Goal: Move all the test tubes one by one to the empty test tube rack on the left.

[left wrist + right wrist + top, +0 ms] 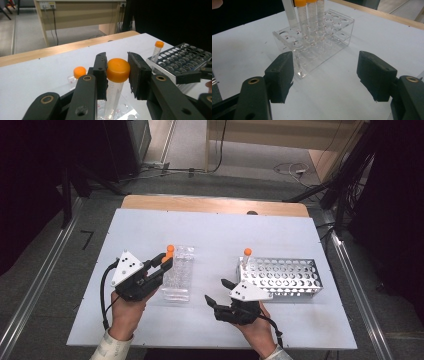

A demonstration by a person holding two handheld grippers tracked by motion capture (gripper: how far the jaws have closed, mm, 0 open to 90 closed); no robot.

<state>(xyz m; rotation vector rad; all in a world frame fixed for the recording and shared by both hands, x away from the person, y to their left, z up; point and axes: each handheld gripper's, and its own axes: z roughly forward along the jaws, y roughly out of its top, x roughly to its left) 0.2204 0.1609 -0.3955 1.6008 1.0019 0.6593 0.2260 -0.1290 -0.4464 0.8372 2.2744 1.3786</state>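
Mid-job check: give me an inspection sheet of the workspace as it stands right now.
Surface: white tabletop, wooden far edge.
Job's things: orange-capped tube over clear rack; second capped tube behind it; one tube standing in metal rack.
Clutter: nothing seen.
Grippers: left gripper shut on the tube's cap; right gripper open, nothing between its jaws.
Cables: gripper cable; floor leads.
Surroundings: wooden furniture, dark curtains.

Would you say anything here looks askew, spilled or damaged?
Nothing stands out. The left gripper holds an orange-capped tube over the clear rack, another tube stands upright in the metal rack, and nothing is spilled.
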